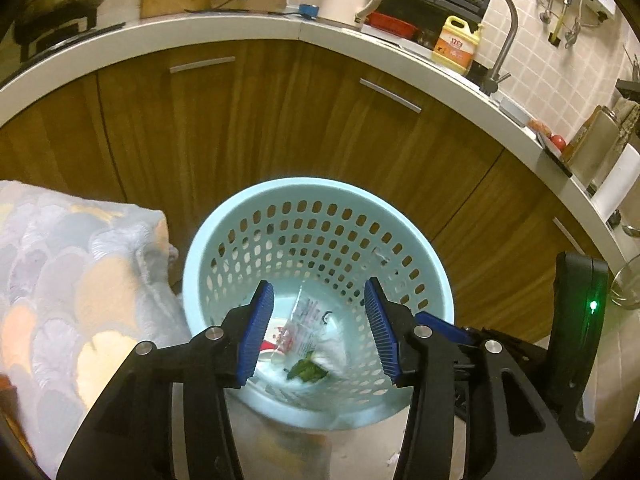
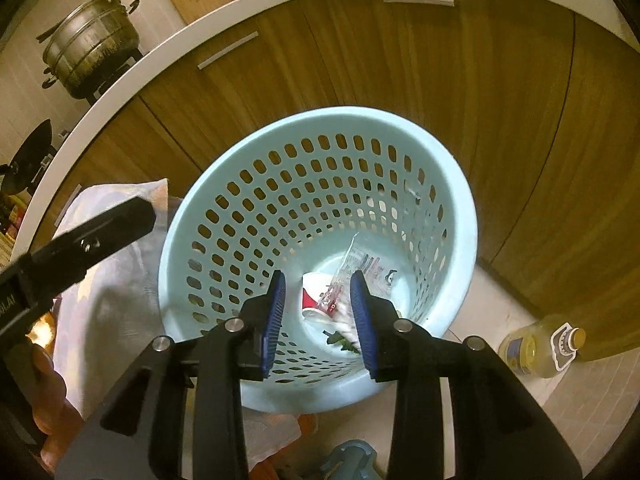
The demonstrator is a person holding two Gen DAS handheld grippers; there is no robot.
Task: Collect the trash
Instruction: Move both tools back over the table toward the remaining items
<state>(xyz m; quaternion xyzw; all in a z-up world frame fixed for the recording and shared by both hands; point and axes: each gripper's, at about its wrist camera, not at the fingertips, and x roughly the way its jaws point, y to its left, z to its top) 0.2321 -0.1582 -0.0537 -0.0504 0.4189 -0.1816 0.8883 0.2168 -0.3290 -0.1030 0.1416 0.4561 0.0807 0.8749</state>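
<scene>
A light-blue perforated waste basket [image 1: 320, 196] stands on the floor below both grippers. At its bottom lie a clear printed plastic wrapper [image 1: 308, 316], a green leaf scrap [image 1: 306, 372] and white tissue [image 1: 338, 344]. My left gripper [image 1: 316, 332] hangs over the basket's mouth, open, with nothing pressed between its blue pads. In the right wrist view the basket [image 2: 468, 216] holds the wrapper [image 2: 360, 260], a red-and-white paper cup [image 2: 314, 300] and the green scrap [image 2: 340, 340]. My right gripper [image 2: 320, 312] is open above them, gripping nothing.
Brown cabinet doors [image 1: 280, 120] under a white counter [image 1: 200, 28] curve behind the basket. A patterned cloth [image 1: 68, 280] lies to its left, an oil bottle [image 2: 536, 348] on the floor to its right. The other gripper's body [image 2: 80, 240] and a hand [image 2: 48, 392] are at the left.
</scene>
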